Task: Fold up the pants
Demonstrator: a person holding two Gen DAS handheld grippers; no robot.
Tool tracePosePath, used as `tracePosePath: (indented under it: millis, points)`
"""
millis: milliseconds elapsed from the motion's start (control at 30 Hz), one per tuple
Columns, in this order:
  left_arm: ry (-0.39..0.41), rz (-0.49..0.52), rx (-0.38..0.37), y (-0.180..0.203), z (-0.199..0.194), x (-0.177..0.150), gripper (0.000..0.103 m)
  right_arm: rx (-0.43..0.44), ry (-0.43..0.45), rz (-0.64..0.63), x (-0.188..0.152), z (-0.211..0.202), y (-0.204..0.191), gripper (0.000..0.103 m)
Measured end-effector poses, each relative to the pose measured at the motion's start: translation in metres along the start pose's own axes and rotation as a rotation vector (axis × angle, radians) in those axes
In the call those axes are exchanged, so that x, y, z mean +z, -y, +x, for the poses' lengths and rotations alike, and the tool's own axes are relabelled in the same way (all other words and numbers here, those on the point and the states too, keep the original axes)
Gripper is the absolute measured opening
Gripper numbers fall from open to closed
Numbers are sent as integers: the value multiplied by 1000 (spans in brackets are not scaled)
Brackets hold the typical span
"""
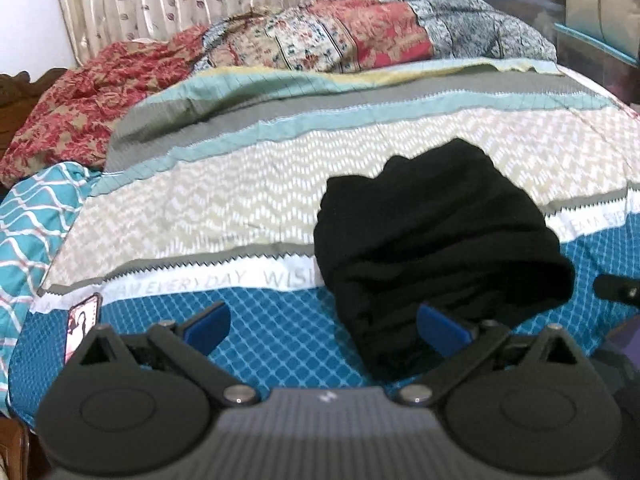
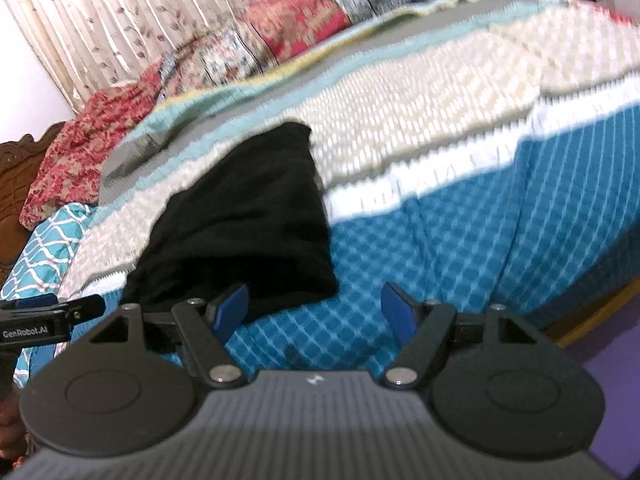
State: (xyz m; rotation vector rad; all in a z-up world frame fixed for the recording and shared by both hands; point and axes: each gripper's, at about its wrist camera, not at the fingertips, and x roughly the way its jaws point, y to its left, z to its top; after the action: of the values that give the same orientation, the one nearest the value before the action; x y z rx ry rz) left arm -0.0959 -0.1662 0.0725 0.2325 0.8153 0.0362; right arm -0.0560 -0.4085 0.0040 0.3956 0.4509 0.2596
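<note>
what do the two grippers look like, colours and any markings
Both look alike: a ribbed dark grey body with a small pale logo, two round black discs at the sides, black linkage arms with silver pivot pins, and blue finger pads. That goes for the left gripper and the right gripper. The right wrist view shows white "GenRobot.AI" lettering on the left one's side.

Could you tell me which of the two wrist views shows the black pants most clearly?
The left wrist view: the black pants lie there as a sharp, folded bundle on the bedspread, their whole outline visible. In the right wrist view the pants are motion-blurred, and a gripper finger covers their near edge.
</note>
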Motion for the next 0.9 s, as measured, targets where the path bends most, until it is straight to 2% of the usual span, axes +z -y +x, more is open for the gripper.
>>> tracePosePath:
  millis: [133, 300, 700, 900]
  points:
    - [-1, -29, -18, -5, -5, 5, 103, 18, 78, -49, 12, -14, -13, 75]
    - [-6, -45, 4, -8, -6, 3, 103, 61, 122, -83, 19, -21, -27, 78]
    - [-71, -69, 36, -19, 4, -10, 103, 102, 33, -120, 1, -2, -47, 79]
    - [-112, -61, 22, -14, 12, -15, 103, 95, 34, -120, -2, -3, -49, 80]
